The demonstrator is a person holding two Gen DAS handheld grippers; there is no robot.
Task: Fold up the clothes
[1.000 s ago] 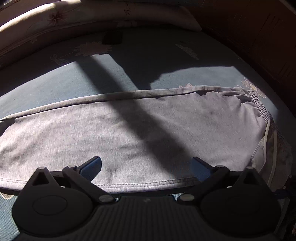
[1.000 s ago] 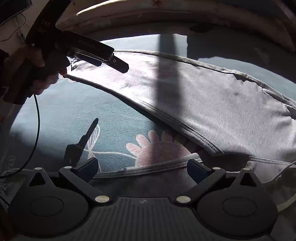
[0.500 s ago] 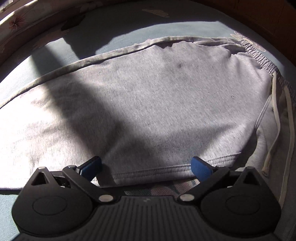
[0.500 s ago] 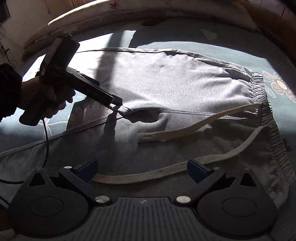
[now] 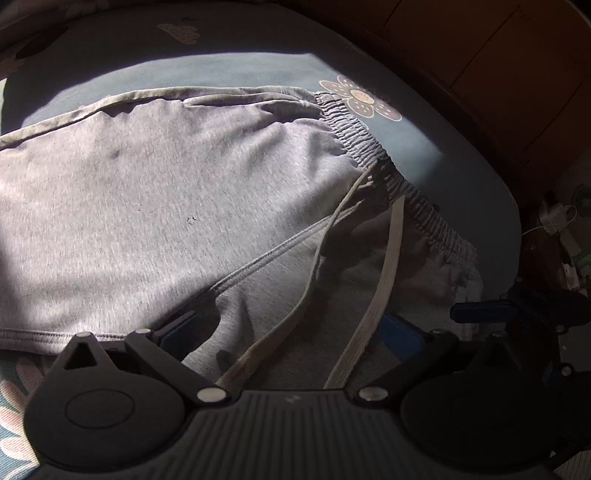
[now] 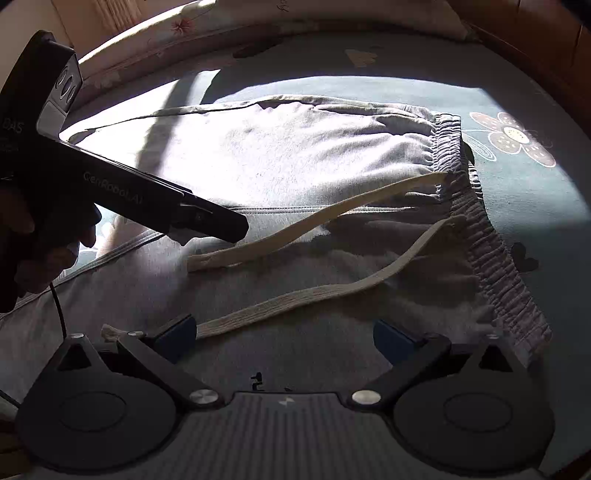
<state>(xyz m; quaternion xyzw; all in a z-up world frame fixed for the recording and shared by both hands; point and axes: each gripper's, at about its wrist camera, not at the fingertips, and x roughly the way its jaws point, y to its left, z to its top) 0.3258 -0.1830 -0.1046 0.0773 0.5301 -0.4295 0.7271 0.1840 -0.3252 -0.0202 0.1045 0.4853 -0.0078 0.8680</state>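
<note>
Grey sweatpants point(image 5: 166, 192) lie flat on a blue flowered bedsheet point(image 5: 240, 70), with the gathered waistband point(image 5: 369, 136) to the right. Two cream drawstrings point(image 5: 388, 258) trail from the waistband across the cloth. My left gripper point(image 5: 291, 332) hovers open over the crotch seam, both drawstrings running between its fingers. In the right wrist view the sweatpants point(image 6: 295, 155) fill the middle. There my right gripper point(image 6: 284, 334) is open above the near leg, one drawstring point(image 6: 332, 291) ending by its left finger. A hand holds the left gripper point(image 6: 210, 221) low over the seam.
A pale flowered bolster point(image 6: 221, 26) runs along the far side of the bed. Dark wooden furniture point(image 5: 498, 74) stands past the bed's right edge, with a white cable and small items point(image 5: 554, 221) on the floor. A blue finger of the right gripper point(image 5: 480, 312) shows at the lower right.
Both grippers have travelled right along the trousers from the legs to the waistband end. The drawstrings now lie between the left fingers. Both stayed open.
</note>
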